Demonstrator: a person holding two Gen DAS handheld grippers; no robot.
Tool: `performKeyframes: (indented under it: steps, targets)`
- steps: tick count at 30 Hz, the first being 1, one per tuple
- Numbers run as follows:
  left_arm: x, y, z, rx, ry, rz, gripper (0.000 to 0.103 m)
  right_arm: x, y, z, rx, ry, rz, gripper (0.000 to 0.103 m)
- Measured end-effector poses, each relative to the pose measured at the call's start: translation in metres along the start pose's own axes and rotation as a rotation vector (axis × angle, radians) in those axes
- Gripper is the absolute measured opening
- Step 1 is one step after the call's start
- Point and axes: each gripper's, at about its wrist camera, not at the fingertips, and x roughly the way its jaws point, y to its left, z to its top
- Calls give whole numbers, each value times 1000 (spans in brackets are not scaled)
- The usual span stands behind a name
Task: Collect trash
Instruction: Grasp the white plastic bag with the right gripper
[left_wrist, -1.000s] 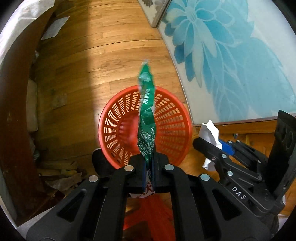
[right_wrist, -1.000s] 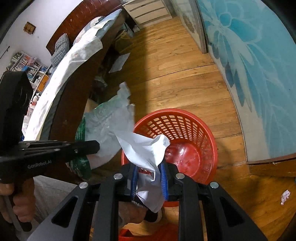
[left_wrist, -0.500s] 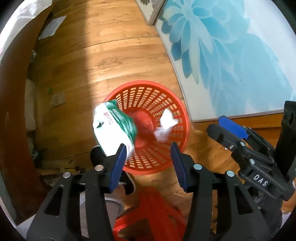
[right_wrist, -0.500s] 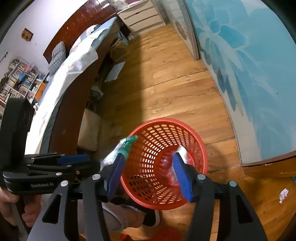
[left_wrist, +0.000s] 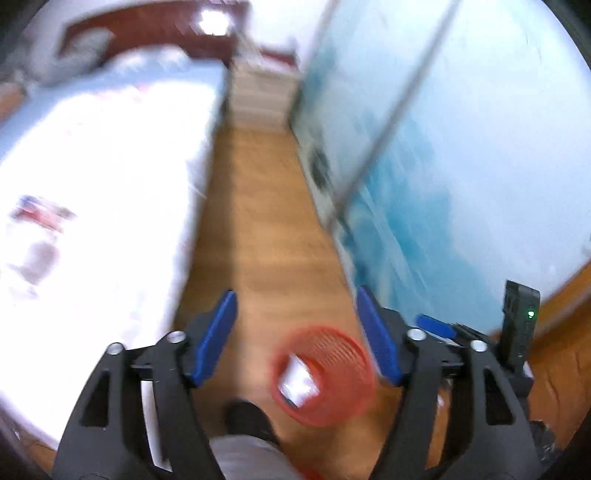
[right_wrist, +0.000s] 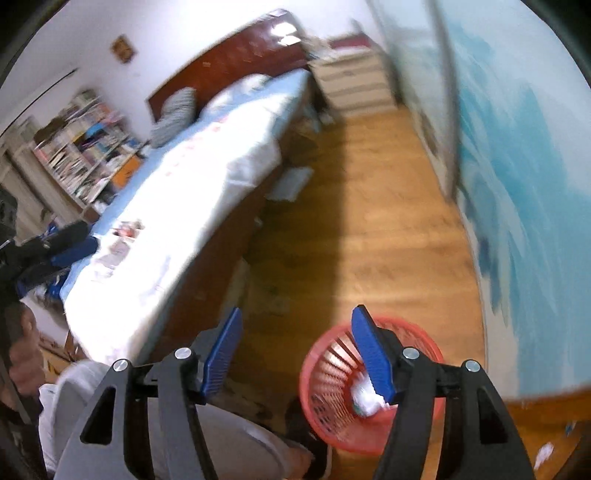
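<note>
Nearest the lens, the left gripper (left_wrist: 295, 328) has its blue pads spread wide and widening, with nothing between them. The right gripper (right_wrist: 297, 349) is likewise parting its jaws around empty air. Just beyond them the red basket (right_wrist: 332, 373) stands on the wooden floor (right_wrist: 369, 229), beside a person's dark shoe (left_wrist: 247, 417). White crumpled trash (right_wrist: 364, 400) lies inside the basket (the left view is too blurred to show more than a pale patch). A small white scrap (right_wrist: 543, 452) lies on the floor at lower right. Farther off, the bed (right_wrist: 192, 206) runs along the left, the blue flowered panel (right_wrist: 524, 184) along the right, and a white dresser (right_wrist: 354, 83) stands at the far end.
</note>
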Motion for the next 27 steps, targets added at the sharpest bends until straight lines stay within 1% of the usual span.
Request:
performKeyframes:
  steps: [1,2,4,5,6,7,8,10,11,13,15,17,19,20,23,27]
  targets:
    - [-15,16,3,-8,-39,25,75,0,21,12,-34,-15,15,64]
    - [-38,46,7,-23,-94,80,77,0,36,21,-57,-26,26,64]
    - [-61,82,6,-48,-143,156,78,1,82,44,-116,-54,66,64]
    - [-76,113,3,-74,-173,210,78,2,103,54,-141,-66,87,64]
    - [-81,130,0,-91,-182,238,78,4,130,65,-172,-79,112,65]
    - [-88,159,-4,-129,-185,281,78,6,152,73,-197,-88,134,66]
    - [-93,182,-8,-173,-187,292,78,10,182,83,-231,-98,164,66]
    - [-103,219,-14,-252,-202,290,78,15,222,94,-273,-110,199,69]
    - [-108,240,-20,-296,-212,291,78,21,251,99,-305,-113,226,69]
    - [-111,273,-31,-348,-218,306,78,29,288,104,-342,-117,248,69]
    - [-110,290,-43,-383,-205,325,78,44,330,107,-386,-109,277,69]
    - [-109,306,-49,-421,-173,328,78,60,367,106,-421,-98,301,69]
    - [-117,313,-51,-414,-189,339,78,85,402,102,-460,-69,315,70]
    - [-118,316,-49,-404,-189,364,78,102,419,100,-474,-45,319,70]
    - [-122,323,-56,-394,-189,362,78,153,451,96,-487,24,294,69]
    - [-124,331,-60,-402,-162,347,78,207,468,83,-500,81,260,68]
